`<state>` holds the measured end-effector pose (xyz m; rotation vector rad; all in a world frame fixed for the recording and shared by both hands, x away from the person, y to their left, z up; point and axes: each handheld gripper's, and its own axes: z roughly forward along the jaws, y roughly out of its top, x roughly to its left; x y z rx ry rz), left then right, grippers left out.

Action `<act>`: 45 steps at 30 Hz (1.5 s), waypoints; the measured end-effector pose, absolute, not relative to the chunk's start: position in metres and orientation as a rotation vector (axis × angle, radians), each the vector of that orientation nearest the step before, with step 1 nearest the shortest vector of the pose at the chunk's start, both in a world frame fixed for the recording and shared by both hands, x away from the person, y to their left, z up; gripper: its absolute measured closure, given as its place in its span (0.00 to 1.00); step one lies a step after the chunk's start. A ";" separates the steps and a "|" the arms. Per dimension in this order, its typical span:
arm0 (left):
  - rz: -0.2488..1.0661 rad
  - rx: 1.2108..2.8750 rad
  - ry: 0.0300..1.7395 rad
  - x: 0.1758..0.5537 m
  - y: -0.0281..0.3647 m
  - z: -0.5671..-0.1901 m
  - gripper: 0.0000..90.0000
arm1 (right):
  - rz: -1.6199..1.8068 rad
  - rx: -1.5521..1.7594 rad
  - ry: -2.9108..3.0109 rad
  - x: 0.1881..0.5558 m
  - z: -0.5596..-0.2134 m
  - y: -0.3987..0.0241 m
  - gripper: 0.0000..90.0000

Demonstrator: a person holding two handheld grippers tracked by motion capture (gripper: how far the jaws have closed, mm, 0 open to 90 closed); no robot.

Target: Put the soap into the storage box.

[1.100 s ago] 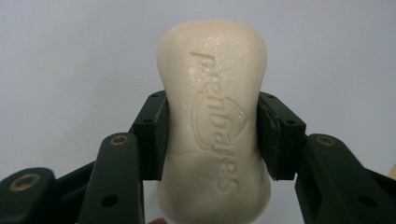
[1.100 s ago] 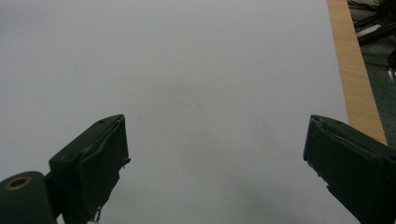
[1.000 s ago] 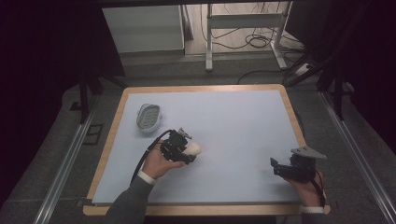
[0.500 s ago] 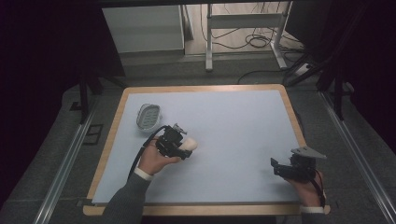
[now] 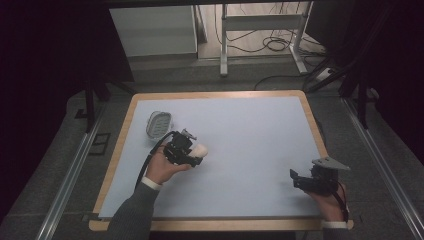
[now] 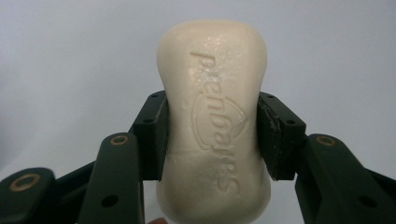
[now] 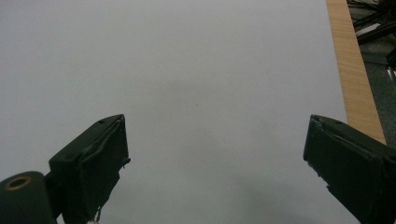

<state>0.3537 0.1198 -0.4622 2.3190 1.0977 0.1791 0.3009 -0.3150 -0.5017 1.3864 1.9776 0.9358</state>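
A cream bar of soap (image 6: 214, 116) with embossed lettering is clamped between my left gripper's two black jaws. In the high view that left gripper (image 5: 192, 152) is held above the table's left part, the soap (image 5: 200, 149) poking out to its right. A pale oval soap dish (image 5: 159, 123) with a ridged inside lies on the mat just up and left of it. My right gripper (image 7: 215, 161) is open with nothing between its jaws. It rests near the front right corner (image 5: 299, 180) in the high view.
A light blue mat (image 5: 250, 130) covers the wooden-edged table (image 5: 314, 125). The table's wooden border (image 7: 352, 65) runs along the right of the right gripper view. Behind the table stand a metal frame (image 5: 260, 22) and floor cables.
My left gripper has moved up and left with the soap, closer to the soap dish. The right gripper has stayed in place.
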 end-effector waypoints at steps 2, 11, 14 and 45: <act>0.181 2.316 1.102 0.354 0.121 -0.462 0.55 | 0.935 1.386 1.978 0.301 -0.502 -0.315 0.07; 0.192 2.310 1.124 0.360 0.129 -0.460 0.55 | 0.929 1.389 1.976 0.301 -0.503 -0.316 0.07; 0.196 2.310 1.127 0.361 0.130 -0.458 0.55 | 0.927 1.391 1.976 0.301 -0.503 -0.316 0.07; 0.260 2.298 1.170 0.374 0.150 -0.442 0.55 | 0.923 1.402 1.971 0.302 -0.503 -0.319 0.07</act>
